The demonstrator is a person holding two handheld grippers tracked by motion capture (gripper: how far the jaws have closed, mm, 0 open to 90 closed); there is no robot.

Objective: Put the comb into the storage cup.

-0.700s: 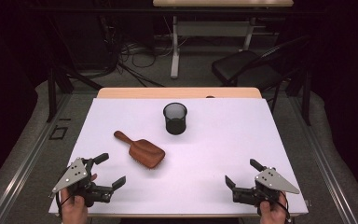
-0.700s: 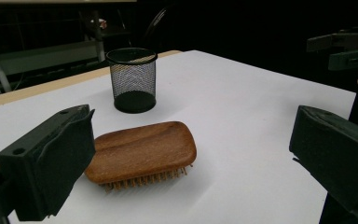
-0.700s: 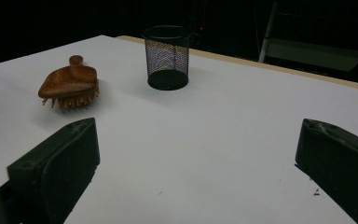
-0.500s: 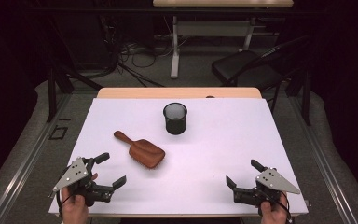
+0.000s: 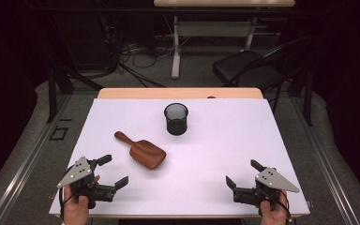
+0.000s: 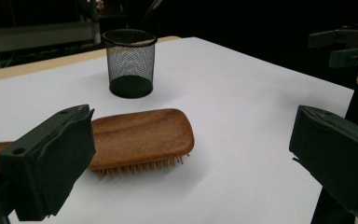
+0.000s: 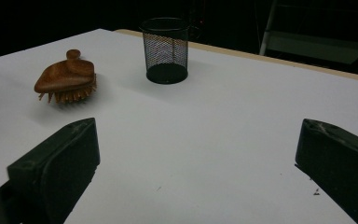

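Observation:
A brown wooden hairbrush (image 5: 141, 151) lies bristles down on the white table (image 5: 215, 150), left of the middle; it also shows close ahead in the left gripper view (image 6: 140, 137) and far left in the right gripper view (image 7: 67, 77). A black mesh cup (image 5: 176, 119) stands upright behind it (image 6: 129, 63) (image 7: 166, 50). My left gripper (image 5: 112, 170) rests at the front left corner, open and empty, its jaws pointing toward the brush. At the front right, my right gripper (image 5: 243, 173) is open and empty too.
A wooden strip (image 5: 178, 93) borders the table's far edge. Beyond it stand a dark chair (image 5: 248, 70), a desk leg and cables on the floor. My right gripper appears far off in the left gripper view (image 6: 349, 46).

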